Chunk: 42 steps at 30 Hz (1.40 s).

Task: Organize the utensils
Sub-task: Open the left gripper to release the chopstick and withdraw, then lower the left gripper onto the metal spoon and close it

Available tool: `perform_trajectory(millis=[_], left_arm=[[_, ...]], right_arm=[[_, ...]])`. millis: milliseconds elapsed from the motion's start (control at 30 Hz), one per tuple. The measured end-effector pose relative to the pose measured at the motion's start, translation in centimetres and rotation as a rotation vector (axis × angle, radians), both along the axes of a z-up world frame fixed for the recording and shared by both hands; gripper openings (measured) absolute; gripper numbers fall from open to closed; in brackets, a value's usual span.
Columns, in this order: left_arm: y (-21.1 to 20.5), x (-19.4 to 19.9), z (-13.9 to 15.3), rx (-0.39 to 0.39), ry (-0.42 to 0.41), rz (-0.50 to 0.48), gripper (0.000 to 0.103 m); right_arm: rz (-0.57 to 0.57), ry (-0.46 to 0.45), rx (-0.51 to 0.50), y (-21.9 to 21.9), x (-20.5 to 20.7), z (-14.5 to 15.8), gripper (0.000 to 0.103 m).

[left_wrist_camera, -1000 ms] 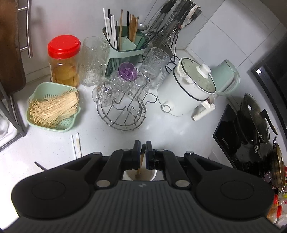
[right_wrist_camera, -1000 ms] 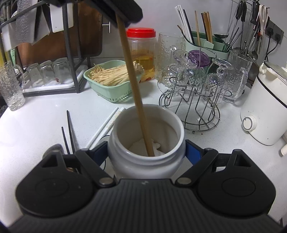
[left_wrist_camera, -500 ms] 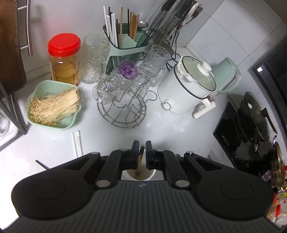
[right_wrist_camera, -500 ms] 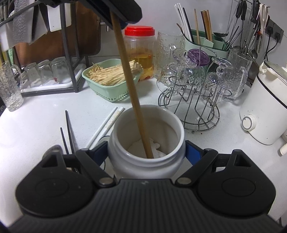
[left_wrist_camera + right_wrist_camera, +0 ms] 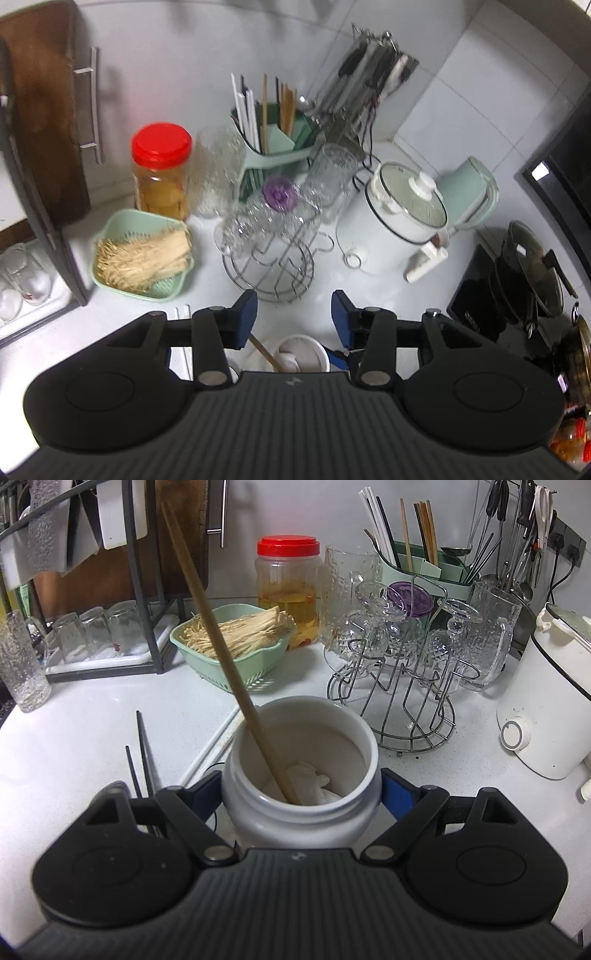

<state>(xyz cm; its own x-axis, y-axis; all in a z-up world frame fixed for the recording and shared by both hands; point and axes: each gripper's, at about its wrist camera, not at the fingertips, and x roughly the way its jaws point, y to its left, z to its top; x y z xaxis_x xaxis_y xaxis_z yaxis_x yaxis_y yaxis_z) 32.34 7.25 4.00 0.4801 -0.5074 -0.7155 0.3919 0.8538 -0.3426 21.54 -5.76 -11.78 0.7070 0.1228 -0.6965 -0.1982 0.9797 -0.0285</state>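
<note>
White speckled worktop [image 5: 74, 738] runs to a tiled wall corner crowded with a glass rack [image 5: 406, 686], a red-lidded jar [image 5: 288, 590] and a green basket [image 5: 229, 657]. Right gripper [image 5: 301, 794] is clamped on the white jar [image 5: 303, 812] near the front edge; inside it the wooden chopstick [image 5: 221, 657] stands tip-down, leaning up toward the back-left corner. Left gripper [image 5: 293, 314] hangs above the jar, jaws opening, nothing between them.

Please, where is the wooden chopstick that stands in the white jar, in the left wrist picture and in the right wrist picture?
Left wrist: wooden chopstick low centre, below the opening jaws, leaning in the white jar.
Right wrist: chopstick slants from upper left down into the jar, centre.
Shared landmark: red-lidded jar.
</note>
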Motion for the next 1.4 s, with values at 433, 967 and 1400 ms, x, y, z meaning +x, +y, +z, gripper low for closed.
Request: perform_trajectory(millis=[433, 967, 1400], left_arm=[[5.6, -3.6, 1.2, 0.012, -0.084, 0.230, 0.050], [9.6, -6.4, -3.7, 0.006, -0.014, 0.352, 0.050], [10.4, -8.4, -7.7, 0.004, 0.039, 0.376, 0.050]], right_arm=[[0.011, 0.006, 0.012, -0.3, 0.2, 0.1, 0.091], [0.003, -0.004, 0.015, -0.2, 0.1, 0.0, 0.090], [0.008, -0.012, 0.023, -0.4, 0.0, -0.1, 0.090]])
